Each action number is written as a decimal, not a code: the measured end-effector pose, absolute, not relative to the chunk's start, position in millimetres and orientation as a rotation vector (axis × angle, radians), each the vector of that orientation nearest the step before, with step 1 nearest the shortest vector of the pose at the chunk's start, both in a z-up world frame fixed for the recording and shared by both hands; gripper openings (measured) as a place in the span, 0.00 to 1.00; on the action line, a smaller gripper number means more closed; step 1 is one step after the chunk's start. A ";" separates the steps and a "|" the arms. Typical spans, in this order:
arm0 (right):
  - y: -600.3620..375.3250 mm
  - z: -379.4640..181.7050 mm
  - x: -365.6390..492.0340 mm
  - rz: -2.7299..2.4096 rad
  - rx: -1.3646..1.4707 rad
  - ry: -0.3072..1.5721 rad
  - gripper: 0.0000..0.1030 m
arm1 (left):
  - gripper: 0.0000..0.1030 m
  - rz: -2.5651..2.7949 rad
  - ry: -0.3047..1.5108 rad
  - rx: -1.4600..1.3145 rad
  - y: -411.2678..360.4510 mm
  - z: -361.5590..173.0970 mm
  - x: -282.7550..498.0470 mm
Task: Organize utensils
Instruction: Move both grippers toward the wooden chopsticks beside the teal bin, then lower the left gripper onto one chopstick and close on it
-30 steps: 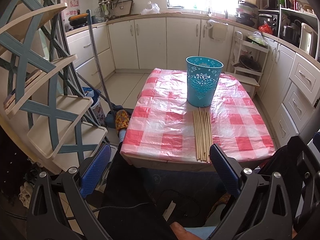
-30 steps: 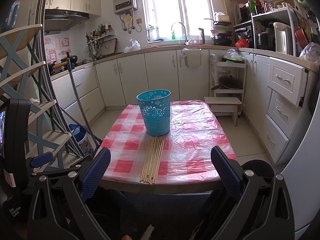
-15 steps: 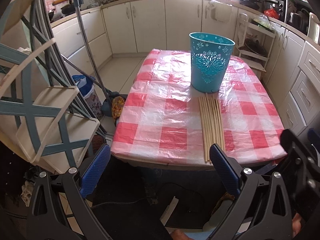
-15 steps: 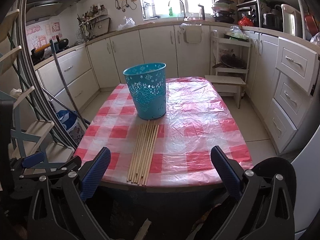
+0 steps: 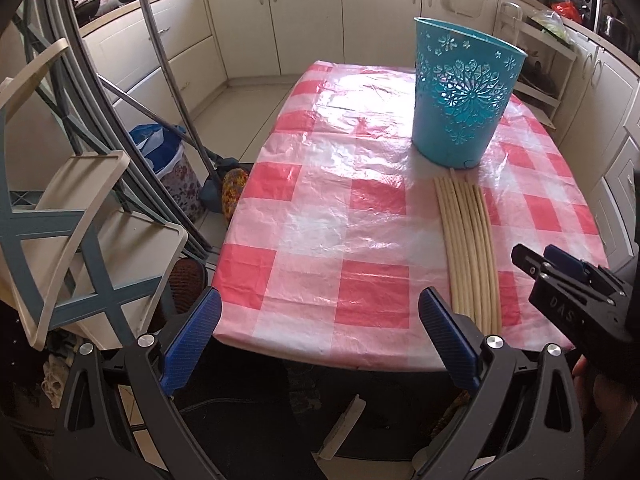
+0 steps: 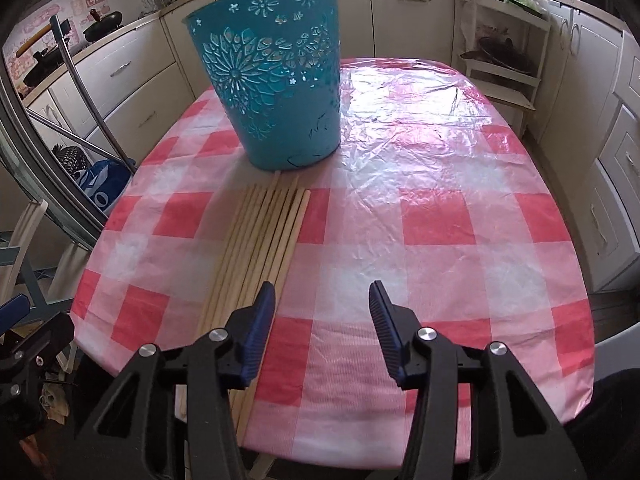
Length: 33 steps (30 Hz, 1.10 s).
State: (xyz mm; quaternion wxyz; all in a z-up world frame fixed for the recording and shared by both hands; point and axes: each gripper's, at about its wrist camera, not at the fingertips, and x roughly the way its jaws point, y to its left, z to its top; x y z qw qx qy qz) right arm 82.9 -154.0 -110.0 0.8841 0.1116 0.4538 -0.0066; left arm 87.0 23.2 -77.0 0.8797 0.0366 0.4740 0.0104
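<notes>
Fingers of the right gripper (image 6: 322, 308) hover nearest, low over the front edge of the table (image 6: 440, 264), and they are closing with nothing between them but bare checked cloth. The left finger (image 6: 262, 312) of that pair sits just over the right side of a bundle of wooden sticks (image 6: 260, 240), though I cannot tell whether it touches them. The left gripper (image 5: 318, 320) hangs off the table's front edge, further to the left, its blue-padded fingers spread wide and released, holding nothing.

The sticks lie side by side, flat on the red-and-white plastic cloth, running from the front edge straight back toward the middle of the table. Their far ends reach the foot of a teal plastic basket (image 6: 276, 80) with a cut-out flower pattern, which stands upright near the middle; a couple of sticks seem to touch its base.

Beyond the table runs a row of cream cupboards (image 5: 304, 16). To the left a folding step stool (image 5: 60, 216) leans, with a mop handle (image 5: 168, 80) propped beside it.
</notes>
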 end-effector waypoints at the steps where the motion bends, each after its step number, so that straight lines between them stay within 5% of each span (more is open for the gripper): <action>1: -156.2 -112.1 86.5 -0.022 0.215 0.950 0.47 | 0.92 0.022 0.989 0.079 22.8 -79.0 88.5; 12: -152.5 -126.7 114.3 -0.040 0.102 0.961 0.41 | 0.92 0.023 1.034 0.099 18.1 -97.2 100.3; 16: -164.5 -128.9 119.0 -0.067 0.104 0.969 0.25 | 0.92 0.027 1.041 0.099 18.8 -101.8 104.6; 33: -167.7 -127.6 127.1 0.051 0.229 0.971 0.25 | 0.92 0.006 1.065 0.131 -3.3 -112.9 124.7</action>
